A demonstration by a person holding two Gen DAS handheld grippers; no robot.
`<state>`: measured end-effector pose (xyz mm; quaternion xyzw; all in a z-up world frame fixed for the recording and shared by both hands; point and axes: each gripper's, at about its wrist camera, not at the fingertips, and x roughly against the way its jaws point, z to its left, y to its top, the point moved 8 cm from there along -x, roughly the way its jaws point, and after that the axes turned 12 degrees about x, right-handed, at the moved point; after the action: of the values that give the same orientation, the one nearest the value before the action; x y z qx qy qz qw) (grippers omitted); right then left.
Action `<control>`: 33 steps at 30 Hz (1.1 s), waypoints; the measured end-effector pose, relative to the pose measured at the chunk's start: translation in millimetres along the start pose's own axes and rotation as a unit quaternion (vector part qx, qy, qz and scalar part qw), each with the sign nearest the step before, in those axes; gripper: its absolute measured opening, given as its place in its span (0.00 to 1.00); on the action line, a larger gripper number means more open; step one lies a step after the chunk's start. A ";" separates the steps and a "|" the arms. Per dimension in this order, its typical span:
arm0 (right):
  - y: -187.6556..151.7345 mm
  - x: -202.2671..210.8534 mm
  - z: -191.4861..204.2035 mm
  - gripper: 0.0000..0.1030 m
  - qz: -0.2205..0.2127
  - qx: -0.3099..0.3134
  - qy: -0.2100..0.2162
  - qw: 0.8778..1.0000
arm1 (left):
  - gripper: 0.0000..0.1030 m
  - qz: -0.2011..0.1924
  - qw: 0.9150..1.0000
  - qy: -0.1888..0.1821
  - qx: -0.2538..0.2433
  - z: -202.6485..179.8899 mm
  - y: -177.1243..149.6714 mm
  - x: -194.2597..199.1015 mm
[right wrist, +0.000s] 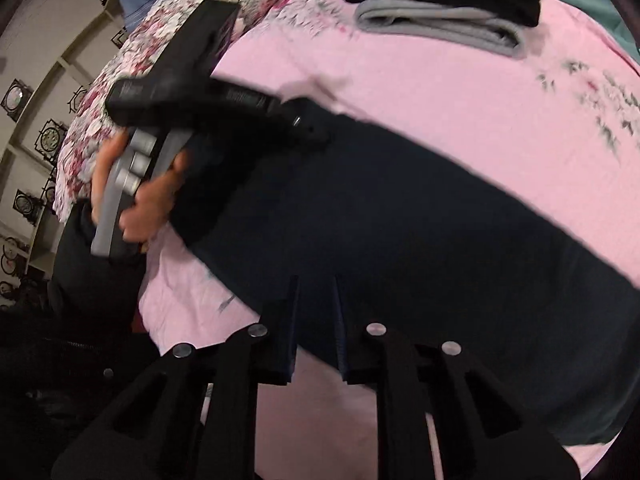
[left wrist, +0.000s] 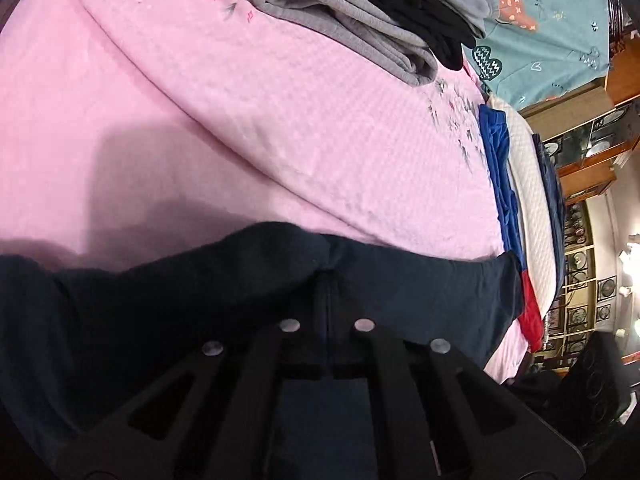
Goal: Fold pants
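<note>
a person's left hand [right wrist: 136, 196] is gripping the grey handle of the left gripper [right wrist: 310, 130] at the left of the right wrist view, with a floral quilt [right wrist: 132, 72] lying behind it. the tip of that gripper is sitting at the upper left end of the dark navy pants [right wrist: 380, 216], which are lying in a long band across the pink bedspread [right wrist: 460, 92], running from the upper left down to the lower right. in its own camera, the left gripper [left wrist: 326, 280] is showing its fingers pressed together on a raised ridge of the pants [left wrist: 200, 292], so it is pinching the cloth. the pants are filling the lower part of that view, with the bedspread [left wrist: 240, 120] stretching away above them.

the right gripper [right wrist: 316, 296] is standing over the near edge of the pants, its two fingers a little apart with dark cloth between them; whether the pads are pressing on the cloth is not clear.

further back on the bedspread, a stack of folded clothes [left wrist: 360, 28] is resting, grey pieces with a black one between them, well apart from the pants. to the right of the stack, a teal sheet [left wrist: 552, 32] with printed figures is lying, and blue and red cloth [left wrist: 500, 184] is bunching along the right edge of the bed beside a white pillow [left wrist: 532, 200].
</note>
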<state>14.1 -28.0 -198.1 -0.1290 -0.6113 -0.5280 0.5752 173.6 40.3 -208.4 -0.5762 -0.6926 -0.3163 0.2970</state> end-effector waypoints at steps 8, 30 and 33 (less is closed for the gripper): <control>-9.9 -7.6 -2.5 0.17 0.002 -0.046 -0.001 0.999 | 0.03 -0.012 1.000 -0.022 -0.016 0.1 -3.9 4.8; -201.6 129.5 -220.4 0.60 -0.176 -0.495 -0.009 0.851 | 0.34 -0.102 0.993 0.034 0.042 66.6 -65.1 96.0; -193.7 130.5 -236.8 0.60 -0.195 -0.497 -0.007 0.846 | 0.34 -0.103 0.993 0.039 0.046 67.7 -65.9 95.9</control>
<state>-39.8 -354.0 -236.8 -0.2793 -0.2839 -0.8614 0.3151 90.2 142.8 -182.5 -0.4750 -0.7500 -0.3353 0.3152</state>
